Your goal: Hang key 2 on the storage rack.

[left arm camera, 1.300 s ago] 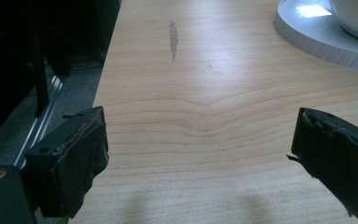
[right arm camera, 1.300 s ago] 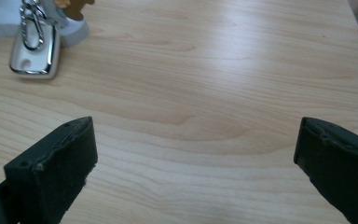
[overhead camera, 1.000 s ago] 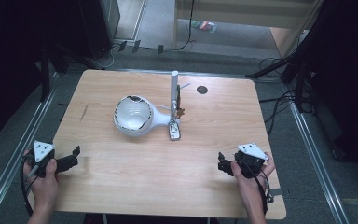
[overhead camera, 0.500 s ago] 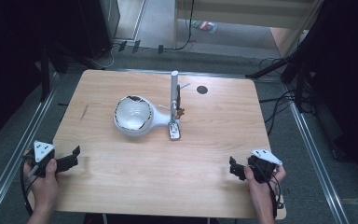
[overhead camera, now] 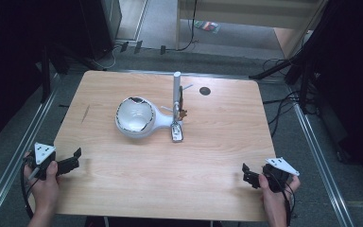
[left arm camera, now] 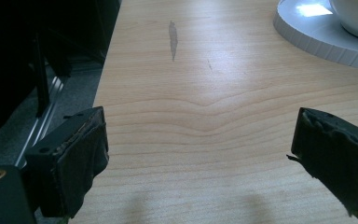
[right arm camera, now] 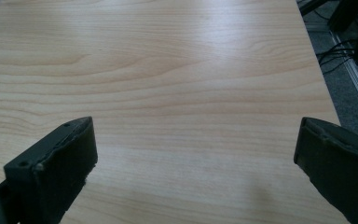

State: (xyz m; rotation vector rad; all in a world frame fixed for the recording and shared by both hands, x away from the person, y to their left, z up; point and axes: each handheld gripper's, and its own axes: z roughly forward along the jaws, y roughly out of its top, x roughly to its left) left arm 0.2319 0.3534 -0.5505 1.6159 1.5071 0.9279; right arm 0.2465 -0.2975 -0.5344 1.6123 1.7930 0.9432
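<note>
On the pale grained wooden table (overhead camera: 170,179), a glossy round white bowl (overhead camera: 134,117); both grippers' fingers apart.

High view: fixed overhead, facing forward and down across the whole wooden table (overhead camera: 217,156); gripper views: low, close over that tabletop, looking along it between parted jaws; shared ground: bare wood.
</note>
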